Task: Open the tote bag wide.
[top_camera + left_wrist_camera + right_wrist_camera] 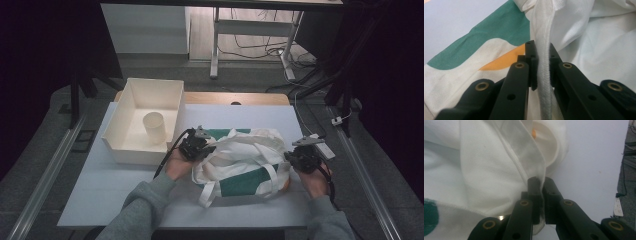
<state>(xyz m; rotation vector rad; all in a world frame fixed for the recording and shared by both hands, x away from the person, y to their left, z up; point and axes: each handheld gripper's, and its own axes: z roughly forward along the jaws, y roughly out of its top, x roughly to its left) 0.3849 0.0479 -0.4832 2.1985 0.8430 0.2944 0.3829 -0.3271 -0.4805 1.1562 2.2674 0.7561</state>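
Inside white bin (131, 141): upright cup (154, 128).

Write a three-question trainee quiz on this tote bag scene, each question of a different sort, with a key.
1. True or false: the left gripper has its jaws shut on the bag's white webbing strap.
2. What stands inside the cream bin? A. a roll of tape B. a cream cup C. a green bottle
3. Fill in: the right gripper pinches the ____ edge of the tote bag, at the side away from the bin.

Key: 1 true. 2 B. 3 white fabric.
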